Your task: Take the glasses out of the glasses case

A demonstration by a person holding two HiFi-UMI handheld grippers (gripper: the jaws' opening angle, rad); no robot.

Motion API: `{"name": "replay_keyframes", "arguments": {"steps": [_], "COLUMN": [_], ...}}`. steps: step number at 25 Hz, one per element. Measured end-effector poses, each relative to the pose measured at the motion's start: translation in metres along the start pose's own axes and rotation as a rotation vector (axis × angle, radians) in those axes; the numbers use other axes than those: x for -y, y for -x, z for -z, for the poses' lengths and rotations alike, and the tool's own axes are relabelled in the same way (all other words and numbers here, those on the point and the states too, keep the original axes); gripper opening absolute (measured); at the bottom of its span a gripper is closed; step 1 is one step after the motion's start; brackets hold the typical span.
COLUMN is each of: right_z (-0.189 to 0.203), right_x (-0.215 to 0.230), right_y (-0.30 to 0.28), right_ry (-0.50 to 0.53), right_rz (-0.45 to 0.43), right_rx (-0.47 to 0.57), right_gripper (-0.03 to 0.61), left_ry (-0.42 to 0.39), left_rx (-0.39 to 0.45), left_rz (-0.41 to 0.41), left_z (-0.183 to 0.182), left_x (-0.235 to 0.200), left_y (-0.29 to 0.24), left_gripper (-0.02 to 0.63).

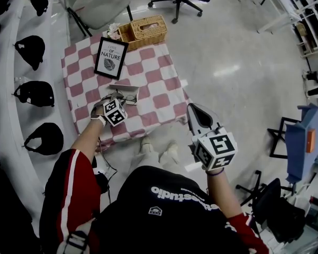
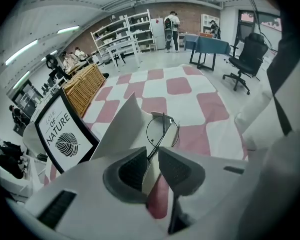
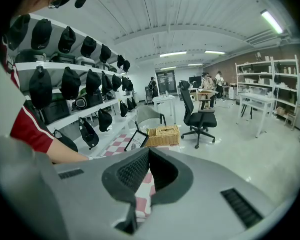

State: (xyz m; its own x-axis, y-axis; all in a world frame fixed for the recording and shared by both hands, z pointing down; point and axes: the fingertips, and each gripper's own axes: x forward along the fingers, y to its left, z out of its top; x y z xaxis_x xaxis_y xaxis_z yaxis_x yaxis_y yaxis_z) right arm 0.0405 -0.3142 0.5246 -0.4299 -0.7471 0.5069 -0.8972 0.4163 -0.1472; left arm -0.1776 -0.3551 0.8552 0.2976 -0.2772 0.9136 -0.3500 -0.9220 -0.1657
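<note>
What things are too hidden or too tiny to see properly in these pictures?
- Head view: the glasses are too small to see, and the left gripper covers part of the glasses case.
- Left gripper view: one glasses arm runs down between the jaws, and its end is hidden behind them.
- Right gripper view: the right gripper hides the case and glasses completely behind its own body.
</note>
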Motion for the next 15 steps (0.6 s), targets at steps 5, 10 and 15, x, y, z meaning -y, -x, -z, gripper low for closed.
{"name": "replay_keyframes", "arguments": {"steps": [5,10,15], "right_z": [0.0017,0.0021,0.0035], "right_x": [-0.0009,-0.0024,-0.0019], "right_y": [-0.0030,-0.0066,-0.0076], "right_ry": [-0.001,-0.003,-0.010], "right_rz": [-0.007,-0.014,-0.013], "right_rx": [-0.007,-0.011,-0.013], "right_gripper": [0.003,0.003,0.003], "left_ry": [-0.004,-0.026,-0.085], "left_rx": [-0.008,-0.028,-0.041], "left_rz": [0.035,0.074,0.072], "left_z": [-0.0010,-0.0007,-0.0020], "left_x": [0.0035,0.0048,0.0048], "left_y": [-0.0007,-0.0009,0.0002], "left_gripper": [0.060,0.041,0.017]}}
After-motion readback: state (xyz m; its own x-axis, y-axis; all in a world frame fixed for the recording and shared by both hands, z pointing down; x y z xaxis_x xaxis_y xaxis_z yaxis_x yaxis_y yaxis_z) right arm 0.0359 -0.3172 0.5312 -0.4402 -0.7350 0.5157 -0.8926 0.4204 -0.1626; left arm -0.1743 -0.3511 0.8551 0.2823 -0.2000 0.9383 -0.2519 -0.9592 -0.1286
